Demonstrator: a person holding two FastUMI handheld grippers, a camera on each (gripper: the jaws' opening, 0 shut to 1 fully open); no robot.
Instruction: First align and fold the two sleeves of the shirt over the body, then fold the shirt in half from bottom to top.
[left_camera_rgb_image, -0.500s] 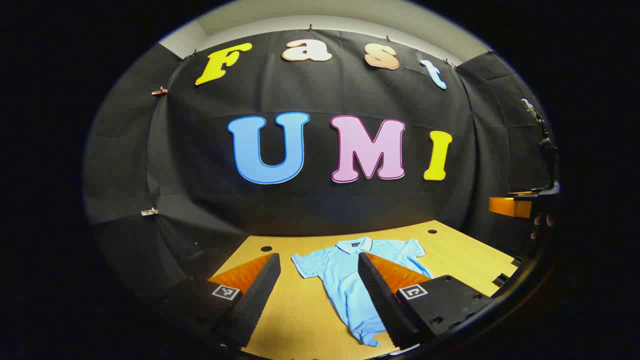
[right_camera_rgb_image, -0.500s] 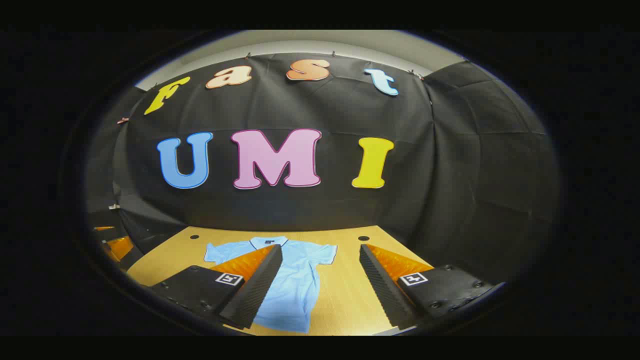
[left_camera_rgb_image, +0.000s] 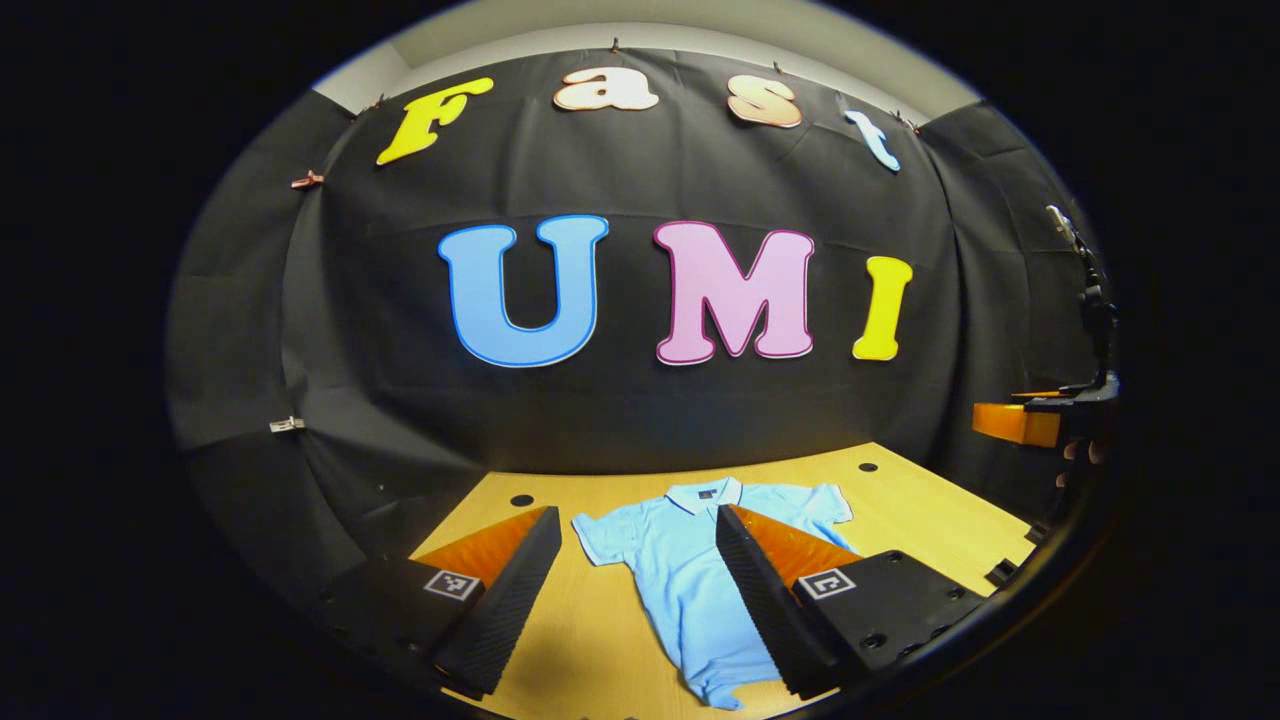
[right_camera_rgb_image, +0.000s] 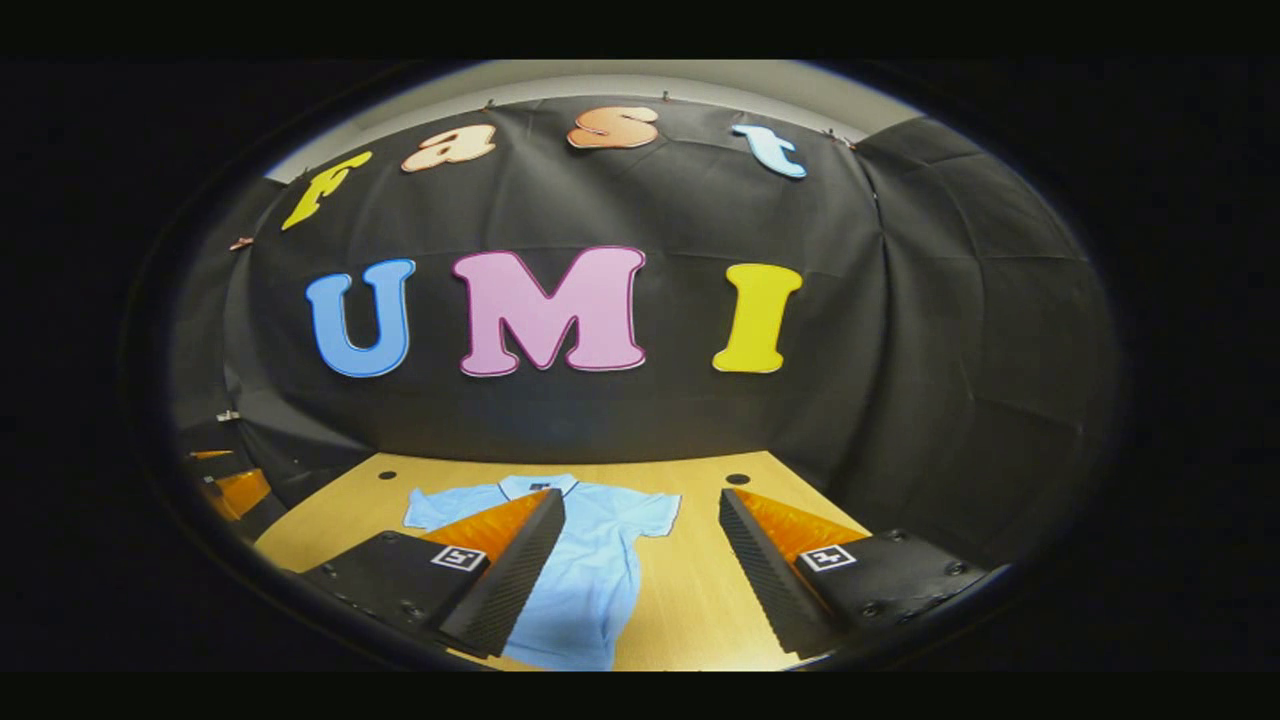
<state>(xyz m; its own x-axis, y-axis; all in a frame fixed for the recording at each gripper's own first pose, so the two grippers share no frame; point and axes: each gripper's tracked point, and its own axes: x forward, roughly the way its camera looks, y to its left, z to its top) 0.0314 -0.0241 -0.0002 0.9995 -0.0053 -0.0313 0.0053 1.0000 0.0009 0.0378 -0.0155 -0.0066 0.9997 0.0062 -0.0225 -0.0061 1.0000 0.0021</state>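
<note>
A light blue polo shirt (left_camera_rgb_image: 680, 570) lies flat and unfolded on the wooden table (left_camera_rgb_image: 920, 520), collar toward the far wall, both short sleeves spread out. My left gripper (left_camera_rgb_image: 638, 520) hovers open above the table near the shirt's left sleeve, and its right finger covers part of the body. In the right gripper view the same shirt (right_camera_rgb_image: 590, 570) lies left of centre. My right gripper (right_camera_rgb_image: 642, 505) is open above the right sleeve, with its left finger over the shirt's chest. The right gripper (left_camera_rgb_image: 1020, 422) also shows far off at the right edge of the left gripper view.
The table (right_camera_rgb_image: 690, 600) has small dark holes (left_camera_rgb_image: 521, 499) near its far corners. Black cloth walls close in behind and at both sides. The left gripper (right_camera_rgb_image: 235, 490) shows at the left edge of the right gripper view.
Both grippers have moved slightly forward toward the shirt; the shirt appears a little nearer and lower in both views. The shirt itself has not moved.
</note>
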